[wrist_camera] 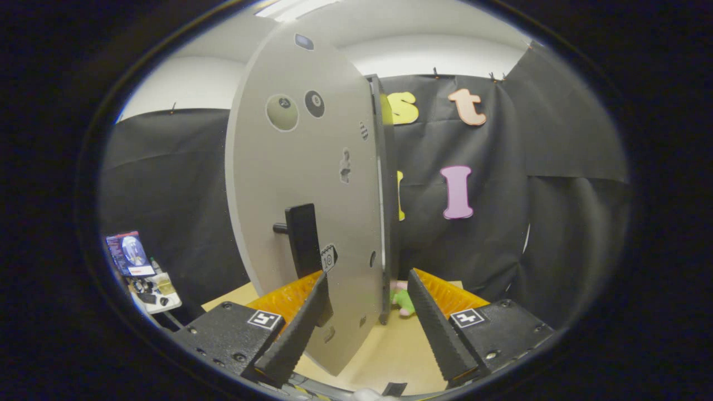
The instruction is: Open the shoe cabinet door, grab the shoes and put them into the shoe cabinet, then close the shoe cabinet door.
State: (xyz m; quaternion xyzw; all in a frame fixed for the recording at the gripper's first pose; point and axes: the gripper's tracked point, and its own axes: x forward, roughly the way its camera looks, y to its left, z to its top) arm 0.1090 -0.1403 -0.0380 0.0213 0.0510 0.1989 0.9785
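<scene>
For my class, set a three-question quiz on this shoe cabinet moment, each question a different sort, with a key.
1. True or false: the tongs are open.
2. Multiple choice: the black handle on the cabinet door stands A) next to the left finger, B) beyond the right finger, C) between the fingers.
3. Fill in: the door's lower edge sits ___ the two fingers.

Key: 1 true; 2 A; 3 between.
</scene>
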